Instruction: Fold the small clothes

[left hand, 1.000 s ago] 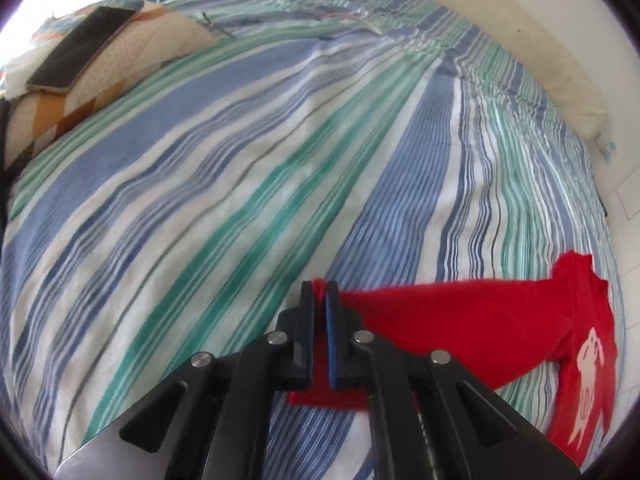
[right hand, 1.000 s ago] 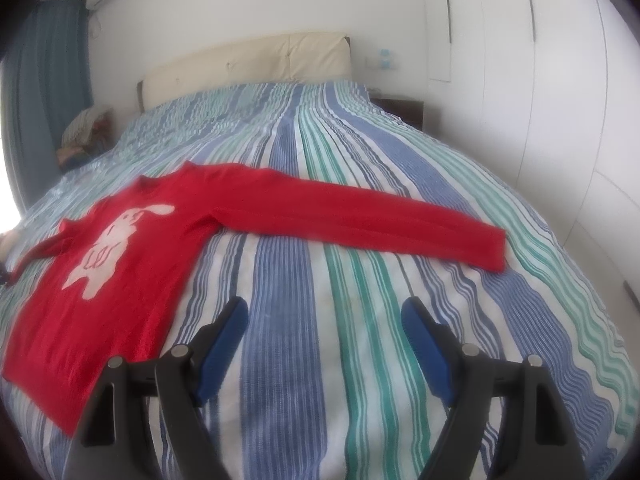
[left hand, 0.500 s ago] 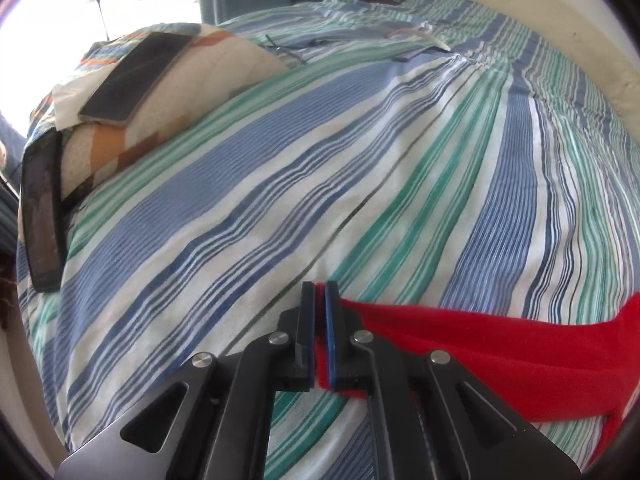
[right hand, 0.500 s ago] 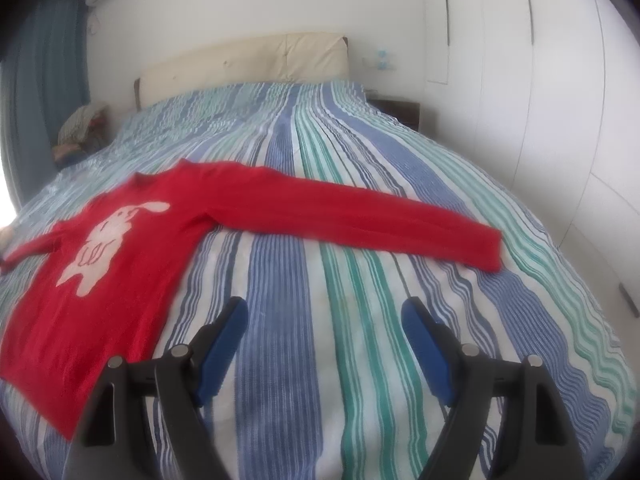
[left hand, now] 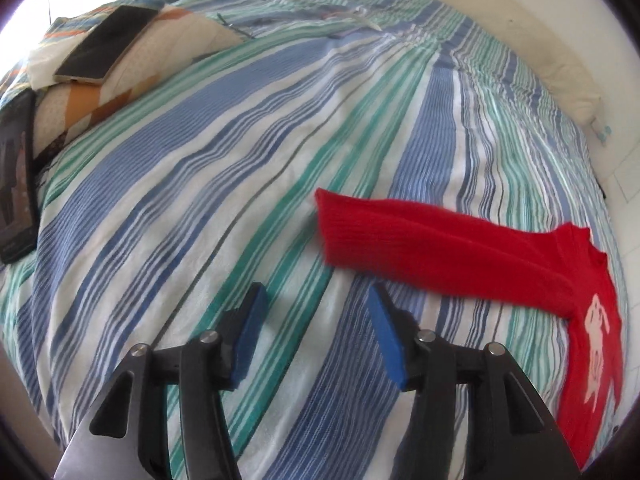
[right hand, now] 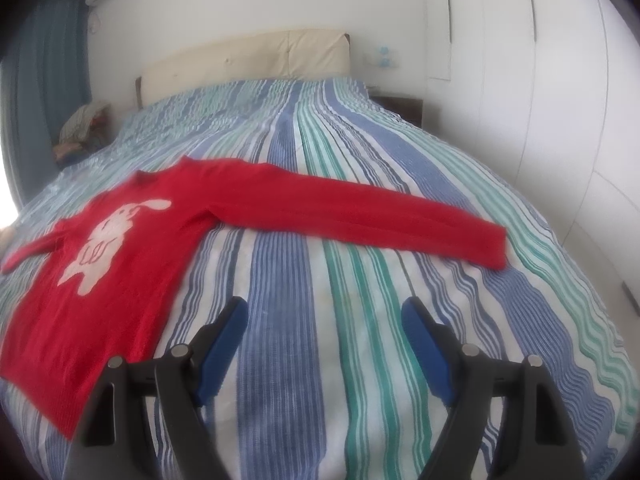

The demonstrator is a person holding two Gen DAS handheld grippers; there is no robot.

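Red knit sweater [right hand: 224, 216] with a pale rabbit figure [right hand: 108, 240] on its chest lies face up on a bed covered by a sheet [right hand: 304, 360] striped in blue, green and white. Seen from the right wrist camera, the body of the sweater spreads toward the lower left, and one long sleeve [right hand: 360, 216] stretches flat across the stripes to the right, ending in a cuff [right hand: 490, 246] near the bed's right side. A second, shorter-looking sleeve reaches out at the far left edge of that view.

Right gripper [right hand: 324, 348] hovers over bare sheet just in front of the sweater, its blue-padded jaws spread wide with nothing between them.

Left gripper [left hand: 314, 334] appears in the left wrist view above the striped sheet, its jaws opening, with only sheet showing between the blue pads. The cuff [left hand: 332, 224] of the other sleeve [left hand: 440, 248] lies flat on the bed just beyond the fingertips, apart from them; the sleeve runs to the right, where the sweater's body and rabbit figure curve along the picture's edge.

At the upper left of the left wrist view, a patterned pillow [left hand: 120, 80] carries a phone [left hand: 106, 44], and a dark tablet-like screen [left hand: 16, 184] rests at the bed's edge. A cream padded headboard [right hand: 248, 60] and white wardrobe doors [right hand: 540, 80] stand behind the bed.
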